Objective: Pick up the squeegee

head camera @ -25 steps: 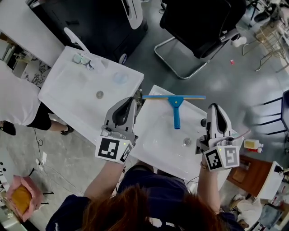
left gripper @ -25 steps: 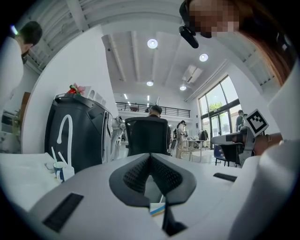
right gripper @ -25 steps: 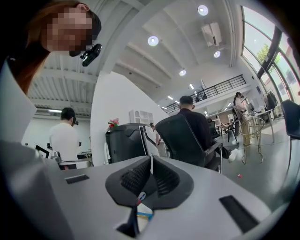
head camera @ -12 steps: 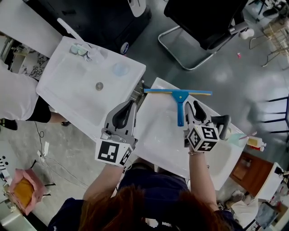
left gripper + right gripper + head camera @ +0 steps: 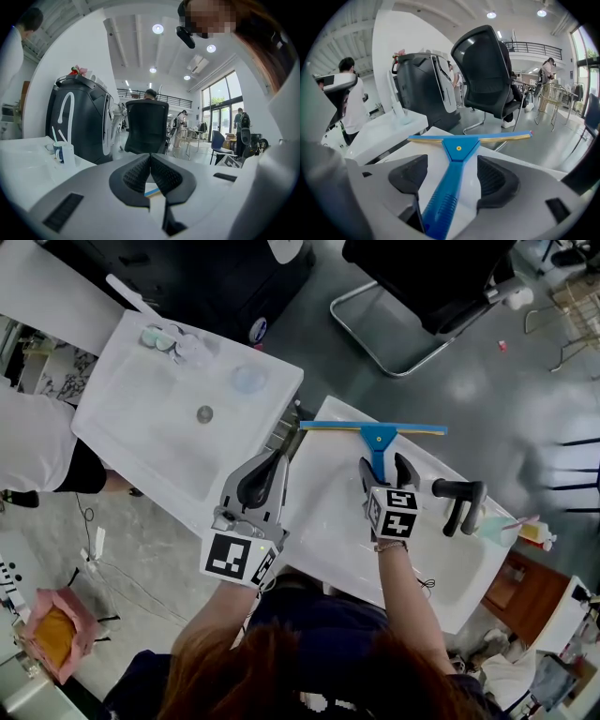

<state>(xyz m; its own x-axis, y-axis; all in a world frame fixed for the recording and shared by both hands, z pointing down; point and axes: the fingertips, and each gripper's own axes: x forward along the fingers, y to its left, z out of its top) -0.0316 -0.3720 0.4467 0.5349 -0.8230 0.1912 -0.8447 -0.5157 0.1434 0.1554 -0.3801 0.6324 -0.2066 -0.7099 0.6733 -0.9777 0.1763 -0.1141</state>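
Right gripper is down over the white sink, tilted downward, and its 2 jaws are opening. The squeegee handle runs up between the 2 pads with a gap on each side, so there is no grip on it. The squeegee is blue with a yellowish strip along the blade. It lies flat on the sink's far rim, blade across the far edge, handle pointing back toward the person.

Left gripper hangs over the gap between this sink and a 2nd white sink to its left. It is close to level, with jaws together, pads meeting at the tips and nothing held.

A black faucet stands on the right part of the near sink. A cup sits at the far corner of the left sink. A black office chair stands on the grey floor beyond. A person in a white top stands at the far left.
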